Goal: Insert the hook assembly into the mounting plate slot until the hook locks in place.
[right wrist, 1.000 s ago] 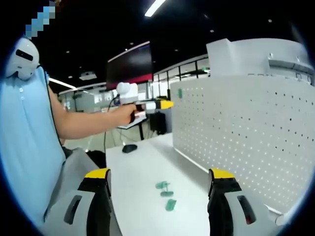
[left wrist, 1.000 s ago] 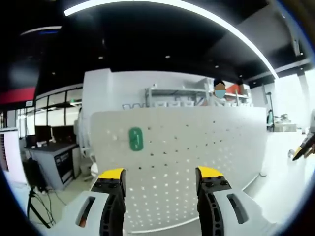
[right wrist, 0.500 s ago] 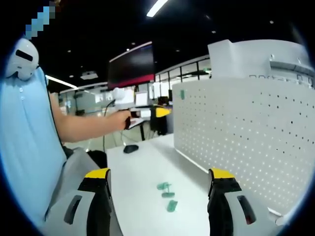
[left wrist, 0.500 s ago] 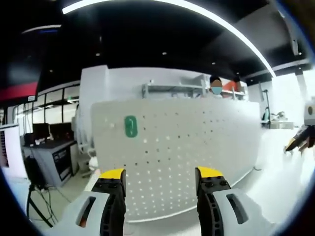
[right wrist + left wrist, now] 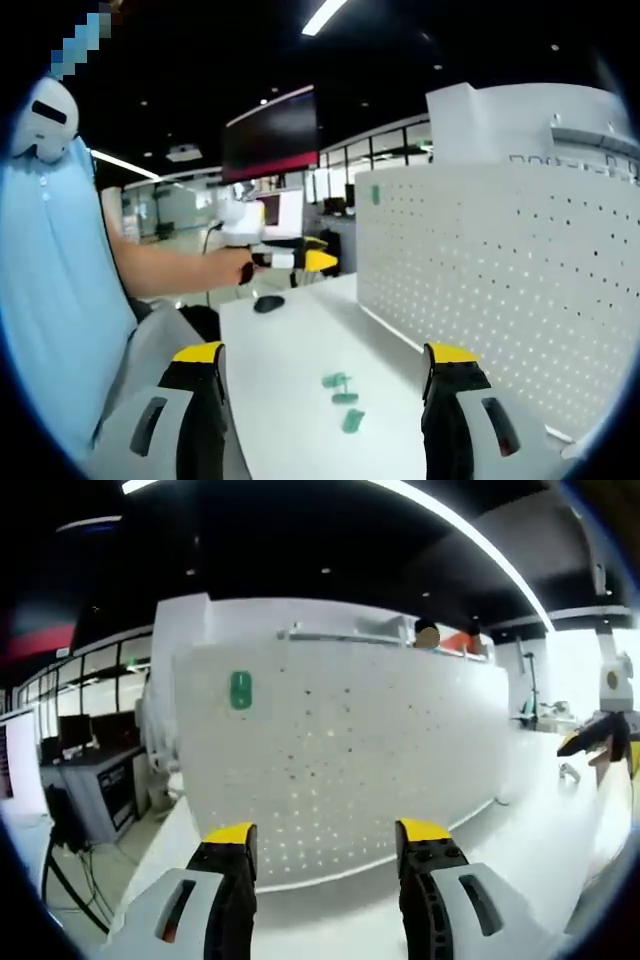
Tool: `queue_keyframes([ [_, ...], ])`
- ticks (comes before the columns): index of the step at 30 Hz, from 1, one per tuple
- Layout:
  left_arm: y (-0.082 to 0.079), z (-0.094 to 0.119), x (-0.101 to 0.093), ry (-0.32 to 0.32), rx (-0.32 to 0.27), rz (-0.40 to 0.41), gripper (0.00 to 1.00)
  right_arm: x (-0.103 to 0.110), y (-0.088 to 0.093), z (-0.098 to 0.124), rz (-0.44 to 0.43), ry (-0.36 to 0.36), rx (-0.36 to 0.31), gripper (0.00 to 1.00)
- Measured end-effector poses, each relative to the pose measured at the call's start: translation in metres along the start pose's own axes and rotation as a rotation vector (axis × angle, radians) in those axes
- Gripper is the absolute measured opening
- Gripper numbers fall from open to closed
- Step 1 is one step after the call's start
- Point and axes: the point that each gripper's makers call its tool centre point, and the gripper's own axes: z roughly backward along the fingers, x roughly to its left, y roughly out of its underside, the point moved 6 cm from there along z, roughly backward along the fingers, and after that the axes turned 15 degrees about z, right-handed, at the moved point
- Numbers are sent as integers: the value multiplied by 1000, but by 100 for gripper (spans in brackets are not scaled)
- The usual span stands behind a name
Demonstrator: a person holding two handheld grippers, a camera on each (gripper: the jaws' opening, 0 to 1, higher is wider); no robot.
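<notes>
Lowered since a second ago, the left gripper (image 5: 300, 262) now hangs just above the far end of the table in the right gripper view, where earlier it was raised level with the top of the board; in its own view the pegboard has slid up and left as that camera dropped.

A white perforated pegboard (image 5: 350, 750) stands upright along the far side of the white table (image 5: 290, 370) and serves as the mounting plate. One green hook piece (image 5: 240, 690) is already seated high on the board near its left edge. Three more small green hook parts (image 5: 342, 397) lie loose on the table, near the right gripper (image 5: 325, 400) and well apart from the board. A person in a light blue shirt (image 5: 50, 300) sits at the left of that view, one arm stretched out to hold the left gripper.

Both pairs of yellow-tipped jaws stand spread and empty. The right gripper's jaws frame the loose green parts but do not touch them, and the left gripper's jaws point at the lower part of the pegboard.

By the look of it, the task is at an early stage: no loose hook has been picked up, and picking, aligning with a slot and pressing home until it locks all remain to be done.
</notes>
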Motion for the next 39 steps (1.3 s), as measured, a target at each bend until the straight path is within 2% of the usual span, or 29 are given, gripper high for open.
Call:
queue_keyframes([
  [8,18,6,-4,21,40,19,56,3,0,1,3,-1,0,81],
  [28,25,9,-11,50,60,26,54,3,15,-11,-30,-20,28,79],
  [39,29,10,-15,68,73,24,53,4,31,-18,-66,-25,54,77],
])
